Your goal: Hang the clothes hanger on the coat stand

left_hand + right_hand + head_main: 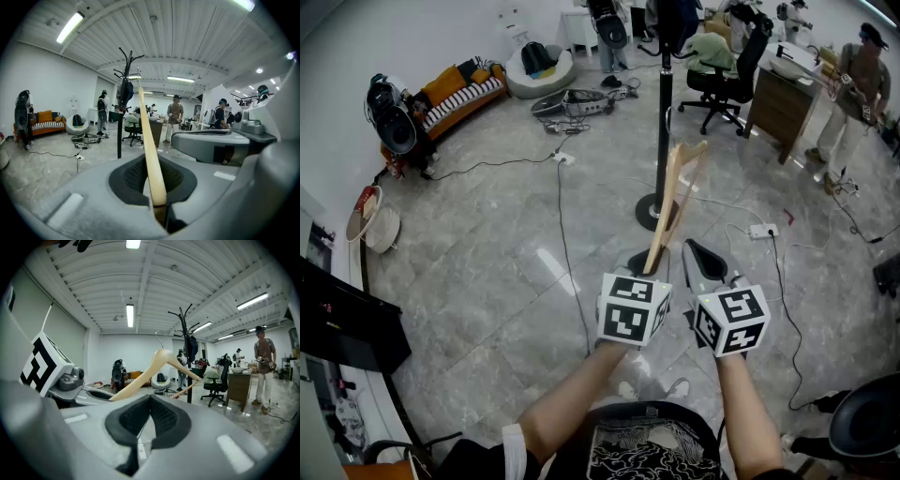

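A person's L hand-held gripper was clamped tight on one end of a pale wooden clothes hanger. The hanger rose tilted toward the tall black metal coat stand, not yet hung on it; in the head view it crossed the stand's round base. The R gripper, just beside the L on the near side of the stand, had its jaws together w/ nothing between them, and a dark item hung near the stand's top.
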Available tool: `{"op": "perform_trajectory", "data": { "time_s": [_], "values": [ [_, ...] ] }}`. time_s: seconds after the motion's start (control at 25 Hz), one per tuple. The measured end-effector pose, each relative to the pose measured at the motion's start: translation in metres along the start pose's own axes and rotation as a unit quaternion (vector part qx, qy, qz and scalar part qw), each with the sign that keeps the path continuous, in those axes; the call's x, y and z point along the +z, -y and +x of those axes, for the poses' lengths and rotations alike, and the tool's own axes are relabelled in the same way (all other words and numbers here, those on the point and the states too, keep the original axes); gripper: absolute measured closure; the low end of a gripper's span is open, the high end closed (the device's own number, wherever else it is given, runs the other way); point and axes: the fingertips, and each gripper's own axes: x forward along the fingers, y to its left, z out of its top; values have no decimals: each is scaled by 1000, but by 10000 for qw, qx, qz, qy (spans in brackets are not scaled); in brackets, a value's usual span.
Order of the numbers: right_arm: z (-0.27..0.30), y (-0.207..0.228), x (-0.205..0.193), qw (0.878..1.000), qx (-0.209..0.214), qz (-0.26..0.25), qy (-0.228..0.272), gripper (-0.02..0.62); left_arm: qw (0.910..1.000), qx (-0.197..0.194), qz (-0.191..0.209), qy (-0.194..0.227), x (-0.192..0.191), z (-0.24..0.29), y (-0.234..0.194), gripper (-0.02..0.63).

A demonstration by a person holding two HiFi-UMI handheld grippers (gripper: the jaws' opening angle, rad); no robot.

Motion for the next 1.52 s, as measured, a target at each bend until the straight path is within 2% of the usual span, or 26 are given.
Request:
{"op": "perform_trajectory", "data": {
  "time_s": [0.52, 0.92, 1.2, 1.52],
  "values": [
    [36, -25, 3, 9999, -63, 71, -93, 595, 9999, -116, 32, 33, 6, -6, -42, 584],
    [81, -18, 7, 9999, -11, 144, -84, 595, 9999, -69, 93, -71, 10, 17, -81, 584],
    [127, 10, 8, 9997, 21, 192, -120, 595, 9997, -107, 115, -191, 17, 63, -107, 584],
    [184, 61, 22, 9996, 34, 218, -171, 595, 9993, -216, 139, -263, 48, 130, -129, 584]
  ]
}}
